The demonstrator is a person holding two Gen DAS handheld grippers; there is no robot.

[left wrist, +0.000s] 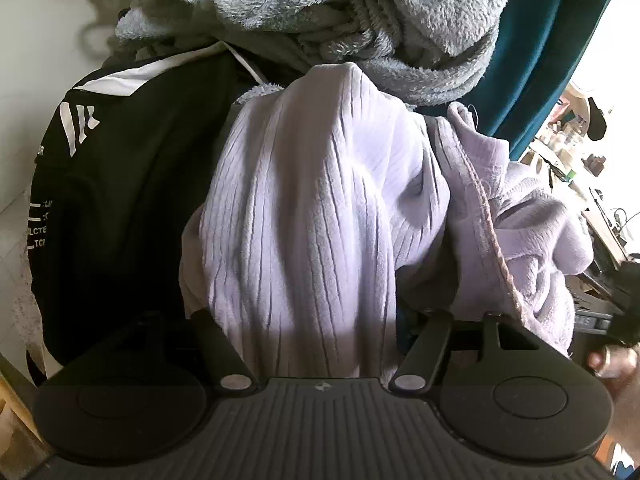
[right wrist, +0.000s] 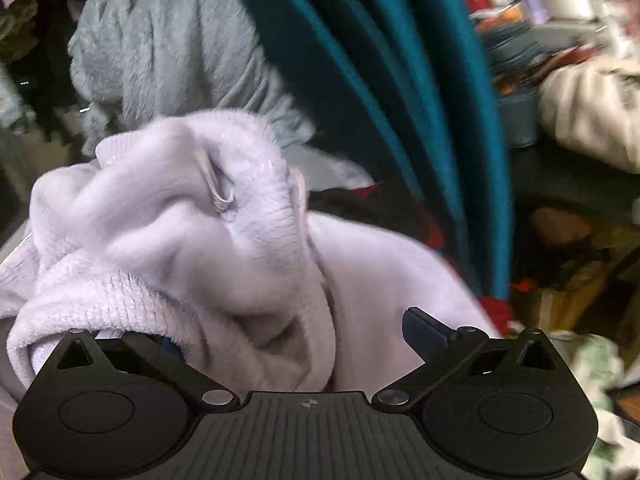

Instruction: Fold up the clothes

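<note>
While the left claw (left wrist: pixel 316 316) grips one lilac sweater (left wrist: pixel 320 200), the right claw (right wrist: pixel 288 332) gapes released.

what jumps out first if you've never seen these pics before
A lilac ribbed fleece garment fills the middle of both views, bunched up and draped between the fingers of the left tool. Behind it sits a heap of grey fluffy fabric, with a black top with white stripes at its left in the left wrist view. A teal curtain hangs to the right of the pile.
</note>
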